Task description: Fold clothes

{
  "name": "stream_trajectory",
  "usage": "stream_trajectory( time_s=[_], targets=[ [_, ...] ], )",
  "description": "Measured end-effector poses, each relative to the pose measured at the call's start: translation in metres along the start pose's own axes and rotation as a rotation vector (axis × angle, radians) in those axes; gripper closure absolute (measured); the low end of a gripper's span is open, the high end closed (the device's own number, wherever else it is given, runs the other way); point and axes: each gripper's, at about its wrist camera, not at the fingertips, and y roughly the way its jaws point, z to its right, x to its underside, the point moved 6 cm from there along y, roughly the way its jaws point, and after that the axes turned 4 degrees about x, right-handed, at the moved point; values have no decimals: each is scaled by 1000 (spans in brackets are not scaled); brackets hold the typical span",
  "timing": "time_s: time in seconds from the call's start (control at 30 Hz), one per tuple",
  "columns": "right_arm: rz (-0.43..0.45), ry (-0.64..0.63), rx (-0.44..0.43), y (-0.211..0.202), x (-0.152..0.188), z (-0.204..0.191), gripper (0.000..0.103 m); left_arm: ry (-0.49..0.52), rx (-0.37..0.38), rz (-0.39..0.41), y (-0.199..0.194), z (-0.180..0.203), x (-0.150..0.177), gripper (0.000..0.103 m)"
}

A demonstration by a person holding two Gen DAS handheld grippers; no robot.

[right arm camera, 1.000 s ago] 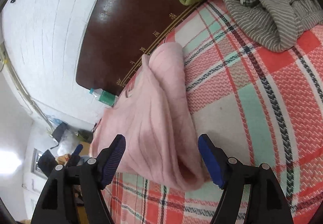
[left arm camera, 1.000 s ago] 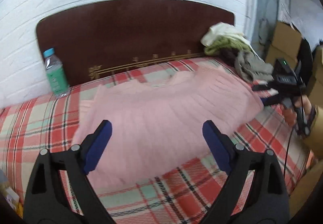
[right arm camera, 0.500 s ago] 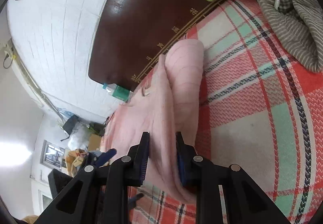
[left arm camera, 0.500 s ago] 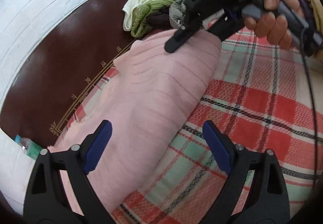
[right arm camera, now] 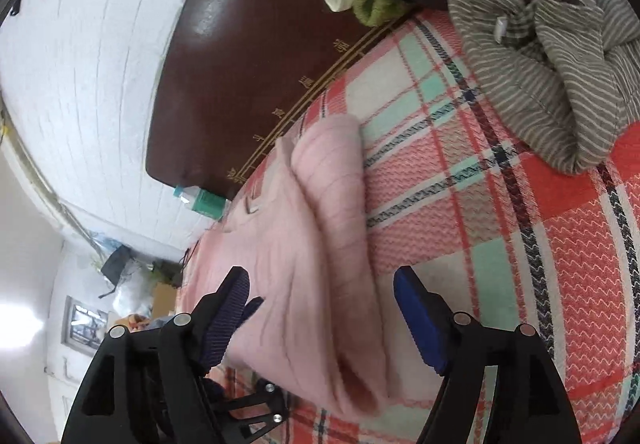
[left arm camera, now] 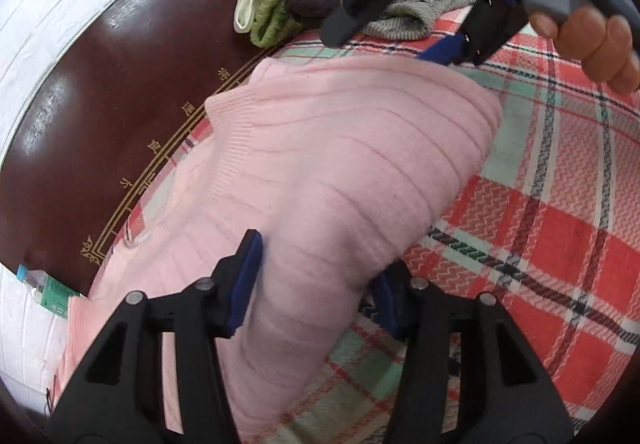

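Note:
A pink ribbed sweater (left arm camera: 320,179) lies folded over on the plaid bed cover (left arm camera: 560,228); it also shows in the right wrist view (right arm camera: 320,244). My left gripper (left arm camera: 316,284) straddles the sweater's folded edge, its blue pads partly closed against the bulging fabric. My right gripper (right arm camera: 324,308) is open, its pads apart on either side of the sweater's fold, not touching it. The right gripper also shows at the top right of the left wrist view (left arm camera: 440,3), above the sweater's far end.
A pile of clothes, cream, green and grey striped (right arm camera: 540,23), lies by the dark wooden headboard (left arm camera: 100,103). A water bottle (right arm camera: 200,197) stands at the headboard's far end against the white wall.
My right gripper was shut on the sweater half a second ago and has opened, letting it go. My left gripper's wide-open jaws have narrowed around the sweater's edge.

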Motion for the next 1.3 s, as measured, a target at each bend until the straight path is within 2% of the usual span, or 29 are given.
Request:
stream_trajectory(
  time_s=[0.1, 0.23, 0.3, 0.33, 0.37, 0.43, 0.83, 1.07, 1.3],
  targets=[
    [-34, 23, -52, 16, 1, 2, 26, -58, 19, 5, -1, -7, -1, 51],
    [-55, -16, -110, 36, -3, -12, 28, -132, 48, 6, 5, -15, -1, 53],
    [-83, -26, -101, 45, -3, -16, 47, -174, 60, 12, 4, -16, 0, 55],
    [-99, -29, -93, 50, -3, -17, 67, -195, 70, 14, 3, -18, -1, 56],
    [-100, -32, -80, 49, -4, -19, 74, -219, 79, 15, 2, -20, -1, 57],
    [-92, -57, -57, 46, -6, -29, 79, -263, 96, 26, -2, -25, -1, 60],
    [-49, -271, -12, 42, -25, -160, 82, -523, 172, 159, -49, -89, -1, 65],
    [-105, -394, -7, 78, -10, -236, 82, -678, 161, 228, -76, -134, 26, 65],
    [-166, -440, -6, 124, 16, -277, 82, -804, 135, 255, -93, -165, 64, 65]
  ],
)
